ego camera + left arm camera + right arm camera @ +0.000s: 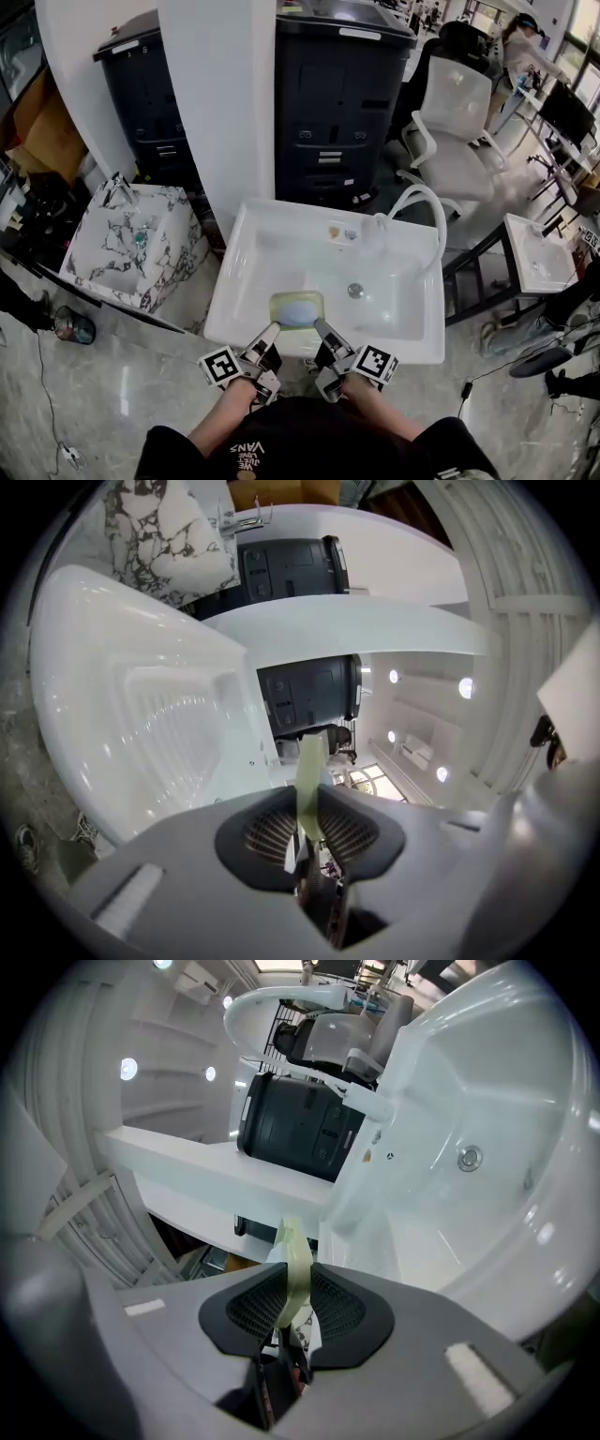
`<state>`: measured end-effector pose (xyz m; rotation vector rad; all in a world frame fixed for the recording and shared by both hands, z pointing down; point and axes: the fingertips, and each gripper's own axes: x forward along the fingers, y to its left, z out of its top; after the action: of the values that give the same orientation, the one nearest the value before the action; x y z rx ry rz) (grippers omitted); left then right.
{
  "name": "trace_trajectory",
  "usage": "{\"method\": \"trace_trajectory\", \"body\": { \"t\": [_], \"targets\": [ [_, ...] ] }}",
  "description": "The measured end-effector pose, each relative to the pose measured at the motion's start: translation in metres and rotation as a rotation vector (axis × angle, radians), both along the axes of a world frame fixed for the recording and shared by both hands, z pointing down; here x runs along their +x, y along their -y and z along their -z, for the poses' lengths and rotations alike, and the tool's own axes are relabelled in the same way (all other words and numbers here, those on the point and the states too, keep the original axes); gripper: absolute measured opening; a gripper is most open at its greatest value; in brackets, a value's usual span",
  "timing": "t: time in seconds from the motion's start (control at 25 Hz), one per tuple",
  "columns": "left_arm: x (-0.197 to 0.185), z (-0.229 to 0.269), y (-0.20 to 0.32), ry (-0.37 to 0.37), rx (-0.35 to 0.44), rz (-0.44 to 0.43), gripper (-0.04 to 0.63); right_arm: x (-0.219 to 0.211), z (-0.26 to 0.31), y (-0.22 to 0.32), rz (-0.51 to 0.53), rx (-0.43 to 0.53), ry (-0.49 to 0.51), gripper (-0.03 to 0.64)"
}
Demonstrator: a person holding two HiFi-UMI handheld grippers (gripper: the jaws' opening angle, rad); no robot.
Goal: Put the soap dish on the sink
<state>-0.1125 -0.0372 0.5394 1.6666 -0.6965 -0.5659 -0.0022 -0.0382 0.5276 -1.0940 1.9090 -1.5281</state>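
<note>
A pale green soap dish [296, 309] with a blue soap in it hangs over the near part of the white sink [422, 349], just inside its front rim. My left gripper [272, 330] is shut on the dish's left rim and my right gripper [321, 328] on its right rim. In the left gripper view the thin green rim [310, 771] stands pinched between the dark pads of that gripper [309, 822], with the sink bowl [141, 696] beyond. The right gripper view shows the same: green rim [294, 1255] clamped in the gripper [298, 1302], the sink [487, 1129] to the right.
The sink has a drain [355, 291] and a curved white hose [422, 202] at its back right. A marble-patterned basin [131, 244] stands left, a white pillar [216, 103] and dark cabinets [337, 94] behind. A white chair [450, 122] and a smaller basin [539, 253] are at the right.
</note>
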Motion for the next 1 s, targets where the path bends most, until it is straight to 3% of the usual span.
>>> {"method": "trace_trajectory", "body": {
  "t": [0.2,0.64,1.0],
  "targets": [
    [0.001,-0.005,0.026,0.018,-0.02,0.02,0.115,0.003,-0.003,0.028,0.015,-0.012,-0.002,0.077],
    [0.01,-0.008,0.082,0.041,0.026,0.027,0.115,0.012,-0.012,0.083,0.029,-0.024,-0.001,0.077],
    [0.02,-0.025,0.117,0.048,-0.008,0.033,0.115,0.021,-0.028,0.118,0.032,-0.048,-0.003,0.077]
  ]
}}
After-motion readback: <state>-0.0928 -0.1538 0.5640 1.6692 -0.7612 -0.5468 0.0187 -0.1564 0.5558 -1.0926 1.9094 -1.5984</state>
